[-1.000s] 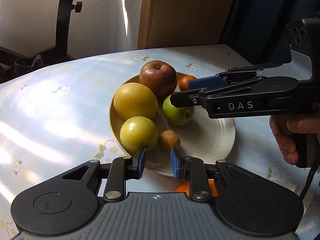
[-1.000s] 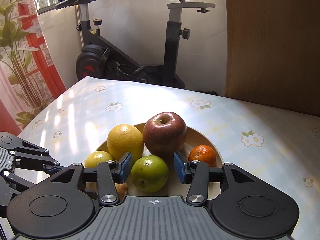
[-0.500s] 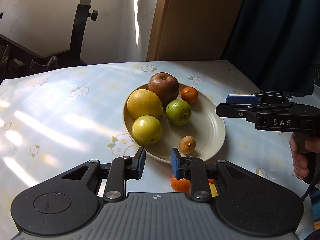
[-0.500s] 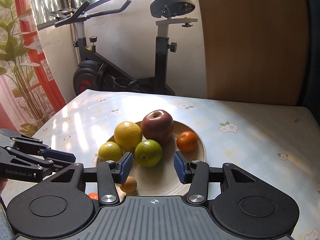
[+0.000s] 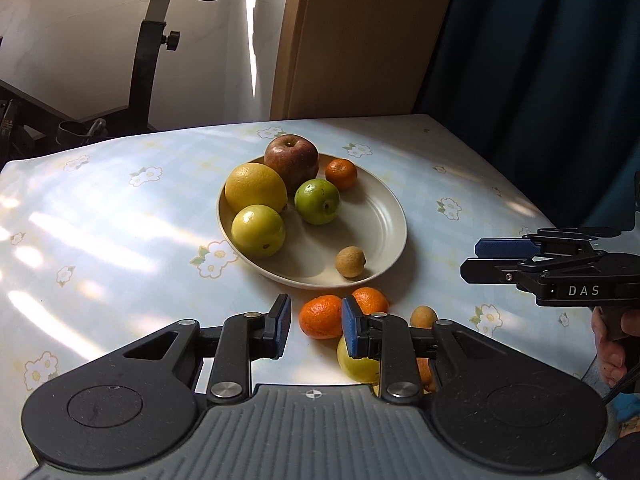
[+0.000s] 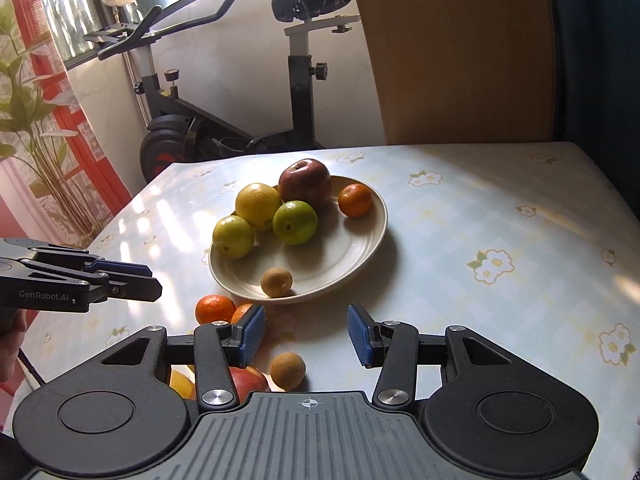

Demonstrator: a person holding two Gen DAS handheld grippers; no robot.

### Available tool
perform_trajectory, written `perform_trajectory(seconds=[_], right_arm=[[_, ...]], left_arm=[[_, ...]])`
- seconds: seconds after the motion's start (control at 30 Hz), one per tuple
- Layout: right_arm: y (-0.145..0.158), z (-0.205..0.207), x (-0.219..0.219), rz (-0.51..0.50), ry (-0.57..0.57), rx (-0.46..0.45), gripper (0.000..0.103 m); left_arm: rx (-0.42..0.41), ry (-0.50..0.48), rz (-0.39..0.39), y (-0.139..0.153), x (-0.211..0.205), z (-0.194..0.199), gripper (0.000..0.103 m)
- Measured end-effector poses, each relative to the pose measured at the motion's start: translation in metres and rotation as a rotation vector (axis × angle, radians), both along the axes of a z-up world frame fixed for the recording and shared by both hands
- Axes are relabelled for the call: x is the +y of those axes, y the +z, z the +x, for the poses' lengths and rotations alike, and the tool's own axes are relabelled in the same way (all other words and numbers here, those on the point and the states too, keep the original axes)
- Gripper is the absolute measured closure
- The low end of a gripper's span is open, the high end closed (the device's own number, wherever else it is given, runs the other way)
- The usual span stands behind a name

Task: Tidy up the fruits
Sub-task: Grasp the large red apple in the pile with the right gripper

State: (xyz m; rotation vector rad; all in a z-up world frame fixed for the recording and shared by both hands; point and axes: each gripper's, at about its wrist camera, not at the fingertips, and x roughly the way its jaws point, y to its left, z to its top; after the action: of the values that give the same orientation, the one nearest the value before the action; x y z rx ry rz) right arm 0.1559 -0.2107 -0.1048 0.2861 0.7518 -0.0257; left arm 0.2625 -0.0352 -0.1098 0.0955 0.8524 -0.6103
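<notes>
exercise bike (image 6: 224,120) | wooden panel (image 6: 460,52) | red-framed window (image 6: 60,12)

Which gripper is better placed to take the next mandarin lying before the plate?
Left. The left gripper is open with a mandarin just beyond its fingertips; the right gripper faces bare table.

Home living space: exercise bike (image 6: 224,92) by window, floral tablecloth (image 6: 500,220), curtain (image 5: 540,60), houseplant (image 6: 32,120)
</notes>
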Motion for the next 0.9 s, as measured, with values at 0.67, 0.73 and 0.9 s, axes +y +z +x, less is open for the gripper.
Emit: perform_trajectory(seconds=[0.67, 0.73, 0.9], right_arm=[[-0.019, -0.015, 0.028, 0.106, 0.066, 0.13, 0.047], [-0.022, -0.014, 0.027, 0.132, 0.062, 0.137, 0.045], [-0.029, -0.011, 0.024, 0.181, 0.062, 0.157, 0.039]], left_arm=[[0.023, 0.007, -0.045, -0.002, 0.01, -0.021, 0.074], [0.025, 0.009, -0.048, -0.002, 0.012, -0.022, 0.074], [0.032, 0.011, -0.053, -0.004, 0.013, -0.021, 0.074]])
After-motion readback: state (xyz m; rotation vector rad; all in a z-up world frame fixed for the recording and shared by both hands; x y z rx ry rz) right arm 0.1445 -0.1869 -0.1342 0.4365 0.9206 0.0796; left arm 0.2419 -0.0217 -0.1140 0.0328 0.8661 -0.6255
